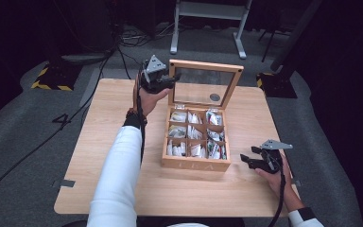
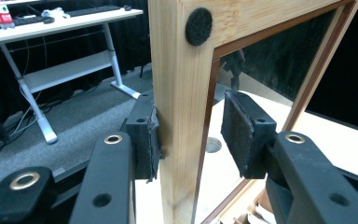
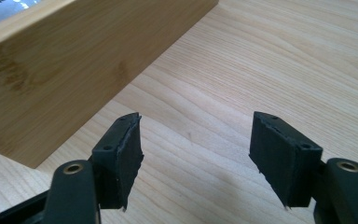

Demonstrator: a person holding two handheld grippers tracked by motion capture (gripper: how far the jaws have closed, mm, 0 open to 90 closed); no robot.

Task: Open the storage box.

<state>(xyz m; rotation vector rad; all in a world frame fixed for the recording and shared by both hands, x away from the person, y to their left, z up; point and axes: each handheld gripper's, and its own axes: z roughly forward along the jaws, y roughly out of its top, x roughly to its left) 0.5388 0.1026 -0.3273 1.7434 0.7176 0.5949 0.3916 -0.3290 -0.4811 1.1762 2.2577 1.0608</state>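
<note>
A wooden box (image 1: 196, 164) with several compartments of tea bags (image 1: 196, 135) stands mid-table, its glass-paned lid (image 1: 205, 66) raised upright. My left gripper (image 1: 172, 78) is at the lid's upper left corner, shut on the lid's wooden side rail (image 2: 177, 70). In the left gripper view my left gripper (image 2: 191, 135) straddles that rail, one pad (image 2: 151, 140) flat against it and the other close on the glass side. My right gripper (image 1: 246, 158) rests on the table by the box's front right corner. It is open and empty (image 3: 196, 154), and the box wall (image 3: 51, 79) runs to its left.
The light wooden table (image 1: 108, 118) has bare surface left and right of the box. A white desk frame (image 1: 208, 9) stands beyond the far edge, and cables (image 1: 127, 38) lie on the grey floor. A yellow-black striped base (image 1: 52, 78) sits at the far left.
</note>
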